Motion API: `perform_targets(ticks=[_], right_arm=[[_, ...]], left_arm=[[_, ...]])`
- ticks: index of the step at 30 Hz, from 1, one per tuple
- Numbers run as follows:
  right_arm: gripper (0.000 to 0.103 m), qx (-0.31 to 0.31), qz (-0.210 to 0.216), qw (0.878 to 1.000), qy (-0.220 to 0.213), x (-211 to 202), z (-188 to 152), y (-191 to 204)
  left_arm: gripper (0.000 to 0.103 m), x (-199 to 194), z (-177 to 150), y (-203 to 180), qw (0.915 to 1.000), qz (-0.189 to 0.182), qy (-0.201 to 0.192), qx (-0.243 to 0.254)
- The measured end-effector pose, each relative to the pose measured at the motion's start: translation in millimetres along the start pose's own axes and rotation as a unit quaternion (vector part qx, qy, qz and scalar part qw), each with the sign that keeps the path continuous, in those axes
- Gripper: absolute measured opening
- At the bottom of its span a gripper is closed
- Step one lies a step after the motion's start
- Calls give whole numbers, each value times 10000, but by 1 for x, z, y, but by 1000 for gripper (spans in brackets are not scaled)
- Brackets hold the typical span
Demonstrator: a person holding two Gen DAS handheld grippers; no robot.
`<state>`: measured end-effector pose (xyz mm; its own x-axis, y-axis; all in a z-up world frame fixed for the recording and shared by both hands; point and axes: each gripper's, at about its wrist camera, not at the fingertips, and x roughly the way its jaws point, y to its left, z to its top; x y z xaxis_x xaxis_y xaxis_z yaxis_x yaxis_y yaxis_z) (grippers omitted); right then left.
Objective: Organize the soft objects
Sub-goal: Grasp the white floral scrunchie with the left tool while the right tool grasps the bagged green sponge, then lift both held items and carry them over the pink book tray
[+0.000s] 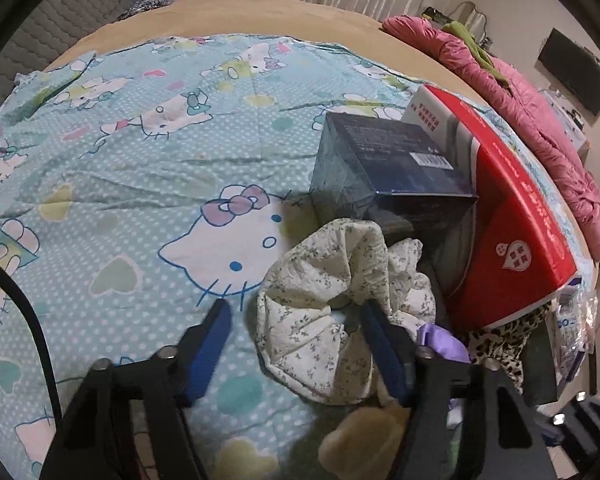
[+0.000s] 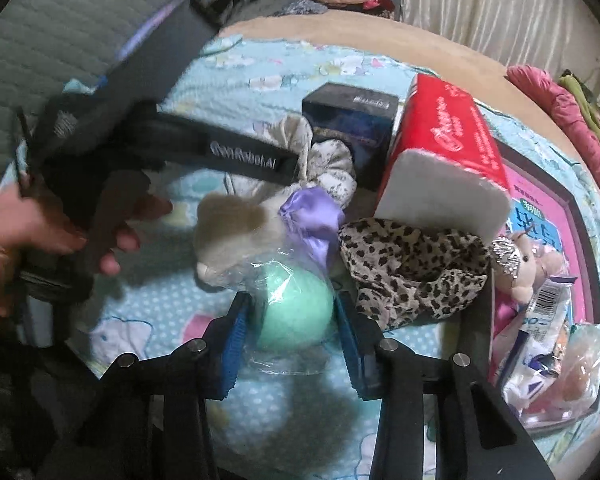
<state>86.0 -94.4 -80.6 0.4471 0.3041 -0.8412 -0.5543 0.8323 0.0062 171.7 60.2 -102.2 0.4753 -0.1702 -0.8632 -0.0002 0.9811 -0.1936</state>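
I have both grippers over the bed, which is spread with a pale blue cartoon-cat sheet (image 1: 132, 152).

My left gripper (image 1: 296, 320) stands with its jaws apart. The white floral scrunchie (image 1: 332, 300) lies on the sheet between them, crowded toward the right-hand finger, whose blue pad sits against or in the folds of the cloth. The left-hand finger (image 1: 210, 340) stands clear of it over bare sheet, so nothing is clamped yet. Just beyond the scrunchie stands a dark blue box (image 1: 388, 168), and to its right a red tissue pack (image 1: 512, 216).

My right gripper (image 2: 290, 316) straddles a mint-green ball (image 2: 296, 312) wrapped in clear plastic. The ball fills the gap between the two blue pads, which sit right at its sides. I cannot tell whether they are truly pressing on it or only touching the wrap.

Just past the ball lie a beige plush toy (image 2: 228, 224) and a purple satin scrunchie (image 2: 312, 216), touching each other. A leopard-print scrunchie (image 2: 412, 268) lies to the right, close beside the ball. In the right wrist view, the person's hand (image 2: 40, 236) holding the left gripper's handle shows at the left.
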Motion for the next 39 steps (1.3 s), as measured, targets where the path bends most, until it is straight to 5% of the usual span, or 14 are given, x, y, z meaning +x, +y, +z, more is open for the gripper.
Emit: perform_targets(ticks=[5, 8, 39], right_arm=[[44, 241, 163, 9993, -219, -13, 5, -4], [44, 398, 249, 9985, -276, -17, 6, -10], [44, 1160, 384, 9876, -988, -71, 1, -34]], left_arm=[[19, 3, -1, -1, 9998, -144, 93, -76], [12, 1, -3, -4, 9997, -211, 93, -22], [9, -97, -5, -29, 9968, -468, -628, 187]])
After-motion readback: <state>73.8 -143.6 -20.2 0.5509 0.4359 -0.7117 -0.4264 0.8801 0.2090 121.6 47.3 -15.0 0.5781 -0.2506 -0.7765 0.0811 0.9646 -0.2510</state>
